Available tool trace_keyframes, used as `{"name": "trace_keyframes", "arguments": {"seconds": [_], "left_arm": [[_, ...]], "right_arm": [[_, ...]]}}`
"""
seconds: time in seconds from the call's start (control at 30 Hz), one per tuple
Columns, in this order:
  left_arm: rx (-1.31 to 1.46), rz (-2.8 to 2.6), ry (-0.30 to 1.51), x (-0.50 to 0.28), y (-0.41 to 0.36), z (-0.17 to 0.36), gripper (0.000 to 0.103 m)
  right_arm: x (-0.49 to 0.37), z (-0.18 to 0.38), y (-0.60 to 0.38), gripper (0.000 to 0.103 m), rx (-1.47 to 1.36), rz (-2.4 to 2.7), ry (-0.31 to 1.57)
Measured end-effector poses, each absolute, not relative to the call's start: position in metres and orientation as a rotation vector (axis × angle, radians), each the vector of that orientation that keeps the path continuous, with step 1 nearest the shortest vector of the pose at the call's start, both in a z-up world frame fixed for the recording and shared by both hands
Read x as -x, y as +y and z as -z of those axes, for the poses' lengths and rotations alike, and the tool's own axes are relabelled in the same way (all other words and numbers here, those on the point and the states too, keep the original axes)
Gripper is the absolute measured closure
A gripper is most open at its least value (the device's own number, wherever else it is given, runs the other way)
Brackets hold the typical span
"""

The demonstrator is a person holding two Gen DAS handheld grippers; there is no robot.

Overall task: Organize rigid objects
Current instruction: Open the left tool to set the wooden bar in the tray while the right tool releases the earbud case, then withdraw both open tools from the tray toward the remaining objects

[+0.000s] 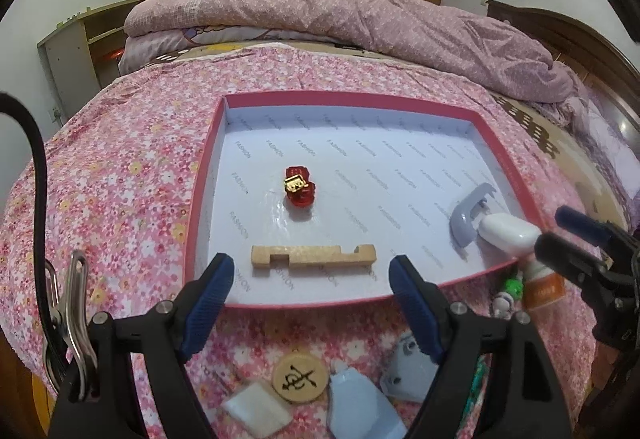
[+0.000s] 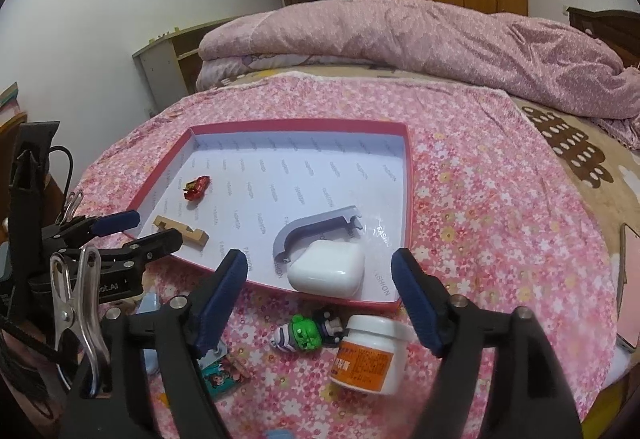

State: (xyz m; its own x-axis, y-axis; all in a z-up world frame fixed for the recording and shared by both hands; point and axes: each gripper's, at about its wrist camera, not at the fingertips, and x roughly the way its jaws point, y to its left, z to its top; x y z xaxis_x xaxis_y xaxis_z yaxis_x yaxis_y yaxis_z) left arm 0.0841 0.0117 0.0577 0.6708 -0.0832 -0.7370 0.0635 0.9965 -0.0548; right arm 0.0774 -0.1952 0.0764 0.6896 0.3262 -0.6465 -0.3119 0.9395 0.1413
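Fingers of both grippers spread wide, nothing held between them. The left gripper (image 1: pixel 312 275) hovers at the near edge of the red-rimmed box lid (image 1: pixel 208 175), its blue pads framing a notched wooden block (image 1: pixel 314 257) that lies inside. The right gripper (image 2: pixel 320 271) hangs over the lid's near right corner, above a white earbud case (image 2: pixel 327 274) which touches a curved grey plastic piece (image 2: pixel 304 231). A small red toy car (image 1: pixel 299 191) with a gold part on top sits mid-lid, apart from the rest. The lid's white lining is printed all over with the word "FASHION". Outside the lid, on the pink floral bedsheet (image 2: pixel 500 199): a white jar (image 2: pixel 372 353) with an orange label, its small print unreadable; a green-headed toy figure (image 2: pixel 304 333) lying just beside it; a round wooden disc (image 1: pixel 300 379) bearing a black Chinese character; a white square piece (image 1: pixel 258 413); pale blue plastic parts (image 1: pixel 360 403). A folded pink quilt (image 1: pixel 340 15) lies behind.
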Motion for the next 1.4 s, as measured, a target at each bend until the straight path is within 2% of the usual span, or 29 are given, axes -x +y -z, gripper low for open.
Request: {"name": "trace_keyframes", "arguments": {"seconds": [0.83,1.4], "left_arm": [[0.030,0.119,0.824,-0.024,0.020,-0.062,0.020],[0.026,0.058,0.860,0.009,0.054,-0.035,0.020]], "right_arm": [[-0.014,-0.071,-0.192,0.027,-0.043,-0.391,0.736],[0.019,-0.047,-0.195,0.027,-0.049,-0.392,0.801]]}}
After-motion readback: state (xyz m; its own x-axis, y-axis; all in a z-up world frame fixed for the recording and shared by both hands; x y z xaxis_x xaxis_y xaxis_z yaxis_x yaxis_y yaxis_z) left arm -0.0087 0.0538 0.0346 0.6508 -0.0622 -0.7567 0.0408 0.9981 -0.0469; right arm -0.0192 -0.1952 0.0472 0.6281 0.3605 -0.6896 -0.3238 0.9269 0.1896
